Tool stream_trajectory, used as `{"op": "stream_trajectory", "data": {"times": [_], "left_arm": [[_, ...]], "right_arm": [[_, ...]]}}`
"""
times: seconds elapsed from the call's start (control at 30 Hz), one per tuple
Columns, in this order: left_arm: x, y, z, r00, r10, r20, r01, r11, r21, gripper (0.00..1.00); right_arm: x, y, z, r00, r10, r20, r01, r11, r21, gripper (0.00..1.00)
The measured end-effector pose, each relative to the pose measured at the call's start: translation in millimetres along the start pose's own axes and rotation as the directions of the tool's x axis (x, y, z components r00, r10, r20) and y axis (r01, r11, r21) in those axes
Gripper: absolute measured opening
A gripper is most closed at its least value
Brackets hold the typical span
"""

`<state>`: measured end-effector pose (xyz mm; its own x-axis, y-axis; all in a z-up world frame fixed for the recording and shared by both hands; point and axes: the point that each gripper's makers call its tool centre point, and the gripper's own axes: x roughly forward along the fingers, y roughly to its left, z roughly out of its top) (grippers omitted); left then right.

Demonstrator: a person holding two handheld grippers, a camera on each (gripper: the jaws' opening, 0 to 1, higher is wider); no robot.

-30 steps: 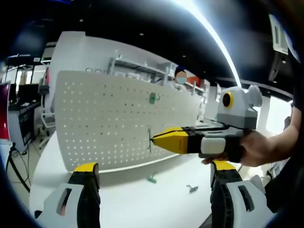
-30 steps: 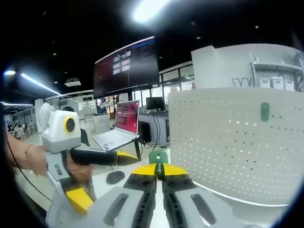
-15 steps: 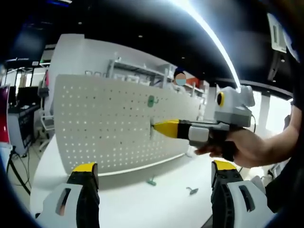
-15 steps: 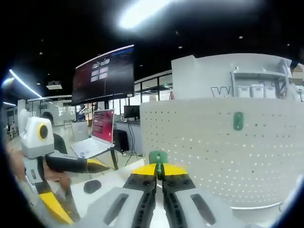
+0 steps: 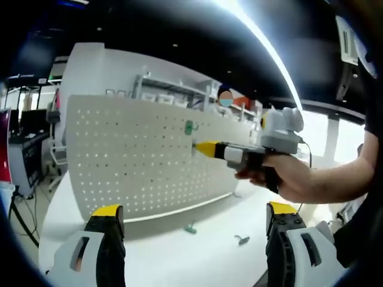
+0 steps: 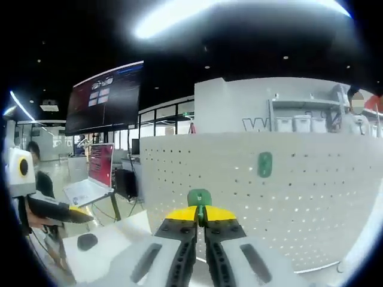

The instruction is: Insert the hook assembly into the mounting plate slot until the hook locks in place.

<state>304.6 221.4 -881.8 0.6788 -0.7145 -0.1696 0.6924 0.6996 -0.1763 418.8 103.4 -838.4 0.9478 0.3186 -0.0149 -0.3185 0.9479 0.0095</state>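
Right gripper (image 6: 200, 216): jaws were closed on a green hook (image 6: 199, 198), held up close before the white pegboard (image 6: 311, 203).
Left gripper (image 5: 190, 222): jaws stood wide apart, holding nothing, above the white table (image 5: 173, 254).
Pegboard: one green hook already mounted (image 5: 189, 127).
Table: two small pieces (image 5: 191, 228) lay loose near the pegboard foot.
Background: laptop (image 6: 93, 179), wall screen (image 6: 103, 98).

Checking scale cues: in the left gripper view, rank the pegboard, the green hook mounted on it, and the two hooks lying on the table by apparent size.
1. pegboard
2. Mounted green hook, green table hook, grey table hook: all small, too alike to rank.
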Motion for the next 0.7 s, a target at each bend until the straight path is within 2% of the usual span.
{"op": "stream_trajectory", "data": {"times": [0.37, 0.7], "left_arm": [[5, 2.7, -0.2, 1.0, -0.002, -0.013, 0.002, 1.0, 0.003, 1.0], [8, 5.2, -3.4, 1.0, 0.0, -0.024, 0.0, 1.0, -0.004, 1.0]], "right_arm": [[14, -53, 7.8, 0.993, -0.116, 0.027, 0.117, 0.993, -0.012, 0.0], [20, -85, 11.1, 0.981, -0.192, 0.038, 0.192, 0.981, -0.019, 0.0]]}}
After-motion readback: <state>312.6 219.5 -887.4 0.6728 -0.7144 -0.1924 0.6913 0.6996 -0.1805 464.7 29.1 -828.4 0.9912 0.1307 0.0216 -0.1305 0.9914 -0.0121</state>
